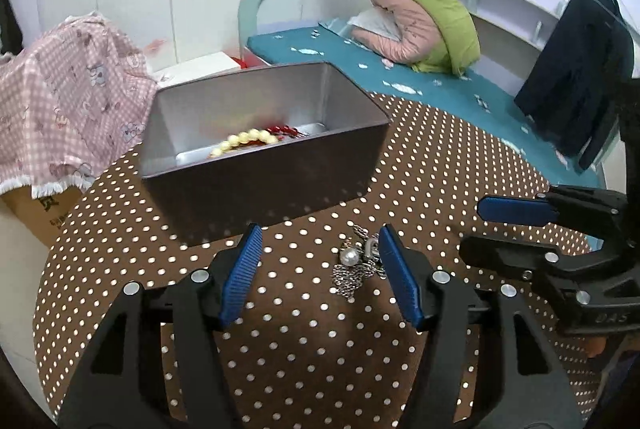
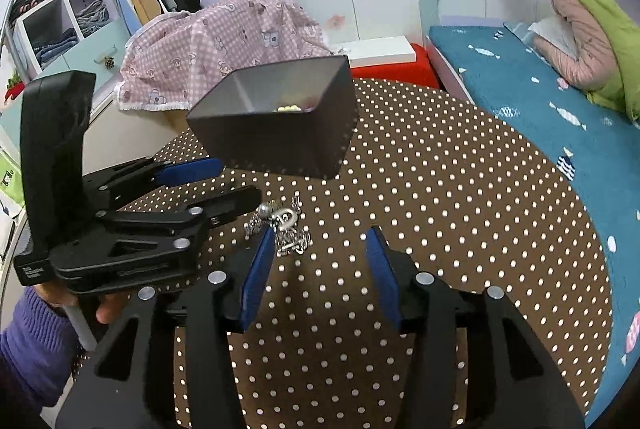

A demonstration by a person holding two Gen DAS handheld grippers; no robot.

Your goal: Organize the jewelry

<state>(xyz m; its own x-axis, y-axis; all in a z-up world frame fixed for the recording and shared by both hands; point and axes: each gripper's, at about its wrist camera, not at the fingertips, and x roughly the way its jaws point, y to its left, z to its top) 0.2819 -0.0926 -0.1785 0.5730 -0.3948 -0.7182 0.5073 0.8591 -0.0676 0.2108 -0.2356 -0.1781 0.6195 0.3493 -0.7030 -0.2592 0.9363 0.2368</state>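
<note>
Chain and pearl sit in a small silver heap, the necklace (image 1: 357, 266), on the dotted worktop (image 1: 304, 345), just in front of the grey box (image 1: 264, 133) that already holds a cream bead bracelet (image 1: 245, 141) and something red (image 1: 283, 129) beside it. So we judge the step in hand to be picking up this last loose piece and dropping it in the box.

Our left hand-held gripper (image 1: 320, 271) is spread wide and holds nothing. The heap lies between its fingers but hard toward the 3 o'clock side, touching or nearly touching that blue pad (image 1: 398, 281). We would first shift a little toward 3 o'clock so the heap is centred, then lower until the pads meet the cloth and close slowly. A chain spills out of a high or lopsided pinch, so we aim for the bulk near the pearl (image 1: 349, 256) and the metal ring, not a loose loop.

Our right hand-held gripper (image 2: 320, 269) is also wide and empty, with the necklace (image 2: 282, 225) at 11 o'clock from it, by its left pad (image 2: 258, 275). The two tools are close, so only one should close; we would hold the right one back.

Once lifted, we would check for trailing chain that could catch the box's near wall, and carry it over the rim toward 12 o'clock before releasing.
</note>
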